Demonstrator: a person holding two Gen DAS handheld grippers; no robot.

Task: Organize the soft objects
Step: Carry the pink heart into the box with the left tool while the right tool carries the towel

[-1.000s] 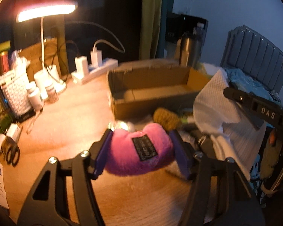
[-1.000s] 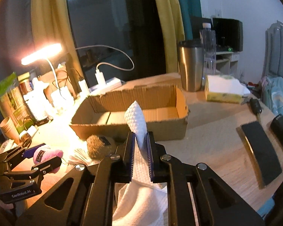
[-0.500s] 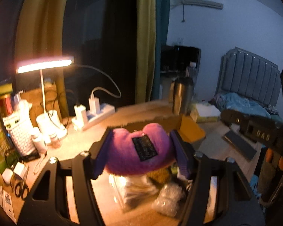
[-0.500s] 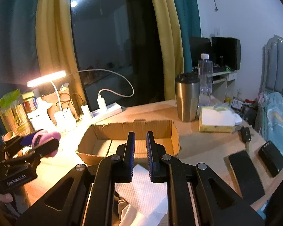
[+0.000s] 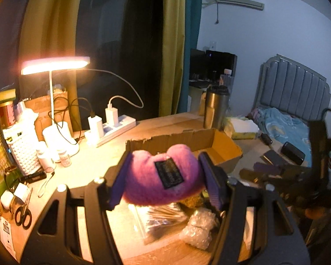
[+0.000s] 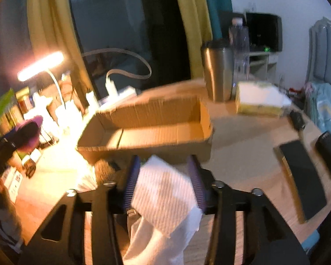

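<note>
My left gripper [image 5: 163, 176] is shut on a pink plush toy [image 5: 147, 176] with a black label, held in the air in front of the open cardboard box [image 5: 222, 145]. In the right wrist view my right gripper [image 6: 163, 176] is open, its jaws spread wide; a white paper towel [image 6: 163, 196] lies on the table between them, just in front of the box [image 6: 147, 130]. The left gripper with the plush toy [image 6: 31, 137] shows at the left of that view. A bubble-wrap wad [image 5: 198, 227] and a clear bag [image 5: 161, 218] lie below the plush toy.
A lit desk lamp [image 5: 55, 65], a power strip [image 5: 112, 128], bottles and a white basket [image 5: 22, 145] crowd the left. A steel tumbler [image 6: 218, 72], a tissue pack [image 6: 260, 98] and dark phones [image 6: 302, 176] sit on the right. A brown fuzzy item [image 6: 103, 167] lies by the box.
My left gripper lifted the pink plush toy off the table to box height. My right gripper let go of the paper towel, dropped it on the table and opened wide.
</note>
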